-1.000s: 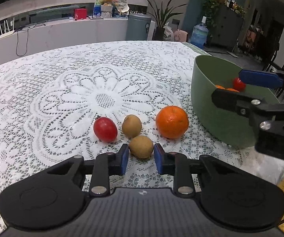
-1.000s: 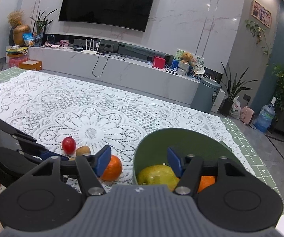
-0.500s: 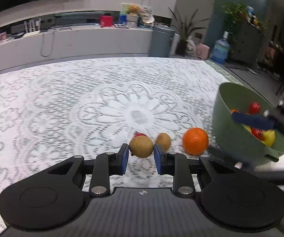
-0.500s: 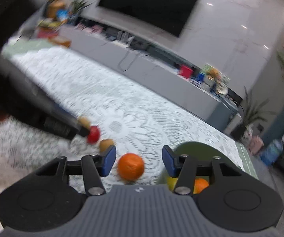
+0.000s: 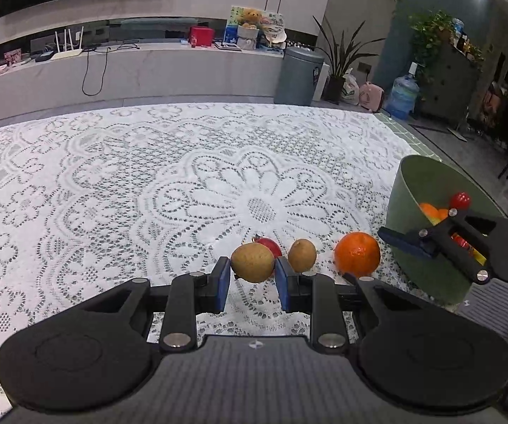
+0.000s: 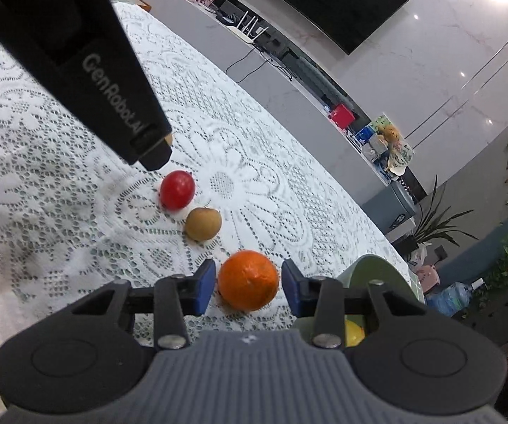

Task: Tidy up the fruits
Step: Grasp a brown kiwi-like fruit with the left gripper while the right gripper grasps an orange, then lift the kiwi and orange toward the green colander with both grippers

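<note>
- holding a kiwi [image 5: 253, 262] clear of the cloth, the left gripper [image 5: 252, 275] has its pads pressed on both flanks of the fruit; a second ago that kiwi sat on the lace between the jaws, so the pick is done and it is up in the air.
- beside it, the right gripper [image 6: 248, 284] has come over from above the bowl and rolled, and now straddles the orange [image 6: 248, 280]; its jaws have just been closing, with the orange between them, yet a thin gap shows at each pad, so it is not gripped yet.
- this means, as i judge it, two fruits are going at once: one ready to carry, one about to be pinched.
- both grippers point down at a slant toward the table; the right one is tilted over, so its view leans.
- just past the orange, a second kiwi [image 6: 203, 224] and a red fruit [image 6: 177, 189] lie on the lace cloth [image 5: 112, 183], untouched, the red one partly hidden behind the held kiwi in the left view.
- to the right, the green bowl [image 5: 413, 219] stands near the orange, already holding orange, yellow and red fruit.
- farther off, a tv and a long white counter line the wall.
</note>
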Demonstrator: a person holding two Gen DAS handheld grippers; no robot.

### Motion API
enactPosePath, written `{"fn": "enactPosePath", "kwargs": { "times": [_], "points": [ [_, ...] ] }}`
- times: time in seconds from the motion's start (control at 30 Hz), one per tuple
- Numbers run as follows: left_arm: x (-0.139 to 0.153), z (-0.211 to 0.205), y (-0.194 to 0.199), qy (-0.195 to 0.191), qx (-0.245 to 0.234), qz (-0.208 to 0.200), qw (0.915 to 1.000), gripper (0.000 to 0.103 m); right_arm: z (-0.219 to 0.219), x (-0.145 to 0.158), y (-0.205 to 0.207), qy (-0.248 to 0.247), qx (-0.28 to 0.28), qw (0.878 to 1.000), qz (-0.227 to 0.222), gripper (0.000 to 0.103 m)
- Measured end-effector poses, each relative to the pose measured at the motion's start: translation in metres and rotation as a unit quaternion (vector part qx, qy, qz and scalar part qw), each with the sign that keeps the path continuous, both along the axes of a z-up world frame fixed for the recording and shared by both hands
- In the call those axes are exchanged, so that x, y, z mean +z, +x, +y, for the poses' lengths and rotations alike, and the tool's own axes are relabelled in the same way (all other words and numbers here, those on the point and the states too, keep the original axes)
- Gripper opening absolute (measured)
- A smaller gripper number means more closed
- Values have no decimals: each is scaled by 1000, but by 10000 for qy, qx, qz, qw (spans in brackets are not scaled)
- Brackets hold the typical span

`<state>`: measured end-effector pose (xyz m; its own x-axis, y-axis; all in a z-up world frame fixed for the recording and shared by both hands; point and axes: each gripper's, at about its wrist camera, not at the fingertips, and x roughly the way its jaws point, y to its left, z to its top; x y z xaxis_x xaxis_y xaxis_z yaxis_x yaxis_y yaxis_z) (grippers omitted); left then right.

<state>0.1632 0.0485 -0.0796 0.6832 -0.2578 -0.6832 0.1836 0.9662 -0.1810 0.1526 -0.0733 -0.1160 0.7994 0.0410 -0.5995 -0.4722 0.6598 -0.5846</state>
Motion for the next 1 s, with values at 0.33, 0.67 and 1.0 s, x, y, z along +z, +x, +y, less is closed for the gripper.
{"fn": "enactPosePath", "kwargs": {
  "times": [0.33,0.67,1.0],
  "points": [
    [-3,-3,1,43,-81,78,9999,30,5,-15,15,-225,-191,9995,90,39],
    [0,-3,-2,43,-82,23,10000,30,9,-20,15,-306,-176,9994,38,38],
    [7,-1,-16,-20,-51,-80,10000,30,9,-3,-10,-184,108,9982,-563,38]
  ]
}}
